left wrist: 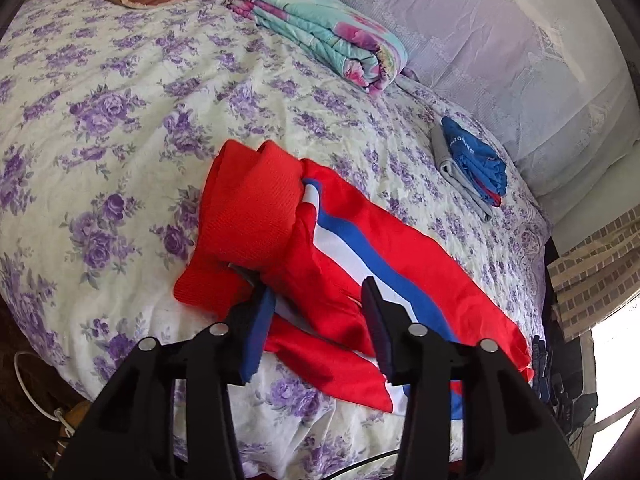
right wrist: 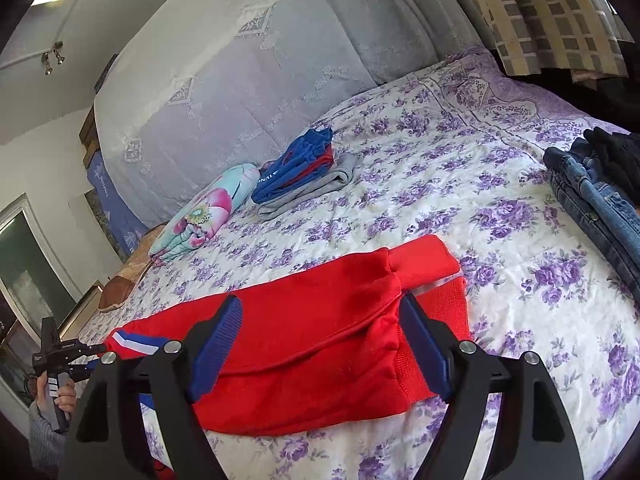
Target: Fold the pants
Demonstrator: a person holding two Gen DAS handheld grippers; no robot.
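The left gripper (left wrist: pixel 320 300) sits nearest its lens at six o'clock, its blue pads standing part-way apart over the red cloth with nothing pinched between them that I can see; the right gripper (right wrist: pixel 320 340), likewise at six o'clock of its own view, stands wide, its pads either side of the cloth without pressing on it; between them lie the red pants (right wrist: pixel 304 340), spread across the near part of the bed (right wrist: pixel 500 208), already doubled over, with ribbed cuffs (right wrist: pixel 424 258) lying toward two o'clock in the right view and the blue-and-white side stripe (left wrist: pixel 360 240) running toward five o'clock in the left; judging by that, one fold is made and the step in hand is taking hold of the cloth for the next fold (the layers look loose, so a shallow pinch may catch only the top one); the next move calls for both sets of jaws to close on all layers at matching edges; farther off, a stack of folded clothes (right wrist: pixel 300 172) lies at eleven o'clock, a rolled floral quilt (right wrist: pixel 208 212) beside it, and jeans (right wrist: pixel 592 200) at three o'clock.
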